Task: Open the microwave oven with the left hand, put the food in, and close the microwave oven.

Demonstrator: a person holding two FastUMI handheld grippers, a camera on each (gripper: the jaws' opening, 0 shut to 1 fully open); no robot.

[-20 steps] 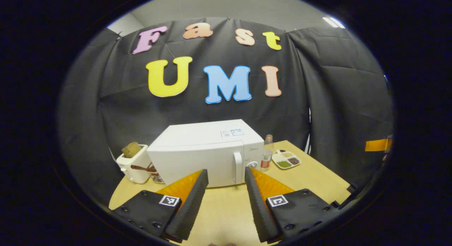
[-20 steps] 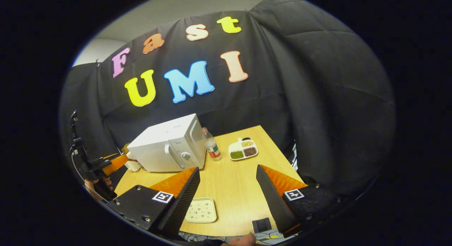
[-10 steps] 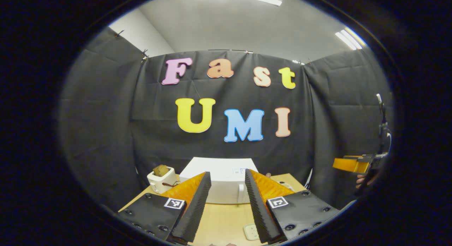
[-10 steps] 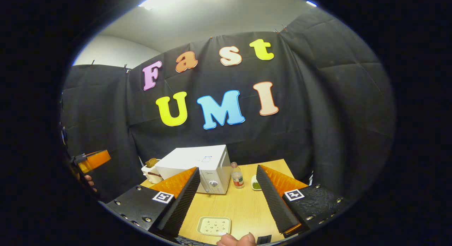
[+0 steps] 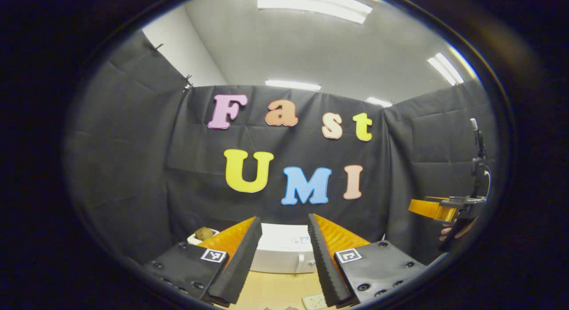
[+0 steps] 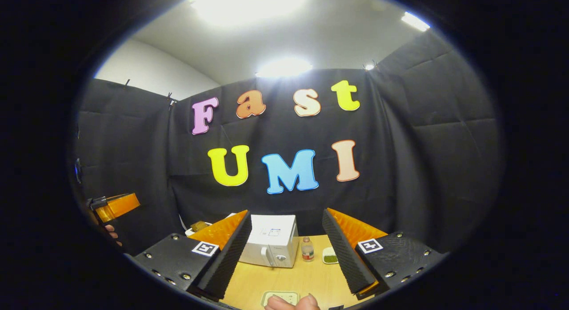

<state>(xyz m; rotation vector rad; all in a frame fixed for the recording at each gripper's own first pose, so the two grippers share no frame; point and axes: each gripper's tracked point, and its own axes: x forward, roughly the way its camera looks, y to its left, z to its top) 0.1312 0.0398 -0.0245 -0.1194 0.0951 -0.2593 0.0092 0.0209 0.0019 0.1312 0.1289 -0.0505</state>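
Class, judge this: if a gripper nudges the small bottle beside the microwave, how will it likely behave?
The bottle is tall and narrow, so it probably tips easily. Its round body would likely roll afterwards. It looks small, probably light, standing close to the microwave.

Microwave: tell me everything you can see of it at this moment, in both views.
The microwave is a white box, glossy like painted metal or plastic, standing upright at the back of the wooden table against the black cloth. Its door is closed, with a vertical white handle and a round knob beside it on the front. A small sticker sits on its top. A bottle stands just right of it, apart. In the left gripper view it lies between the fingers, partly hidden; neither gripper touches it.
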